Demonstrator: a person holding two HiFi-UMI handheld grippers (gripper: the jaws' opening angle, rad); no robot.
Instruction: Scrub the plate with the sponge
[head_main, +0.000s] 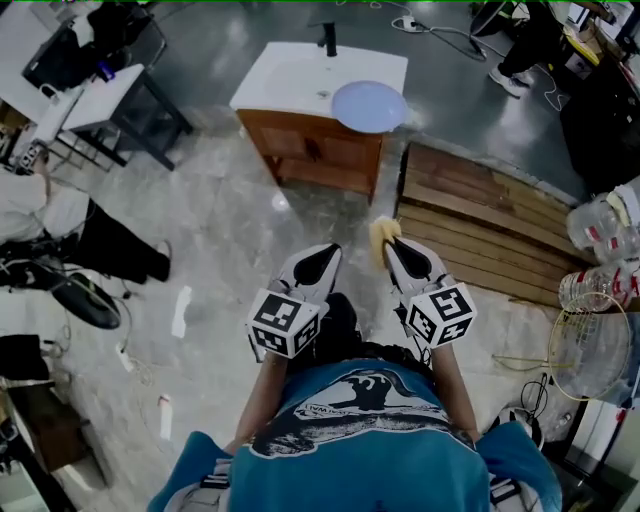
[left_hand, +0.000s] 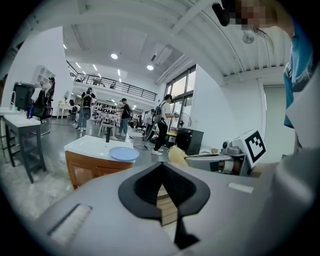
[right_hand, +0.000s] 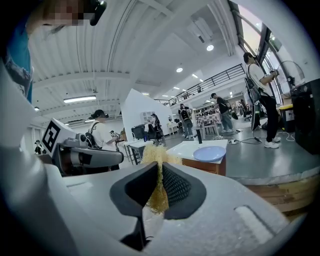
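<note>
The right gripper (right_hand: 157, 165) was clamped on the yellow, stringy sponge (right_hand: 155, 152), whose frayed end stuck out past the tips. The left gripper (left_hand: 163, 164) had its jaws pressed together, with nothing between them. Both were held out in front of the person, well apart from the 1 pale blue plate (head_main: 369, 105), which lay on the white sink top (head_main: 285, 75) (over a wooden cabinet (head_main: 320, 150)).

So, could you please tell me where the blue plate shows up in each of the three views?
Head view: plate top centre, at the right end of the white-topped cabinet.
Left gripper view: left of centre.
Right gripper view: right of centre.
Shared landmark: that white-topped cabinet with its black faucet.
</note>
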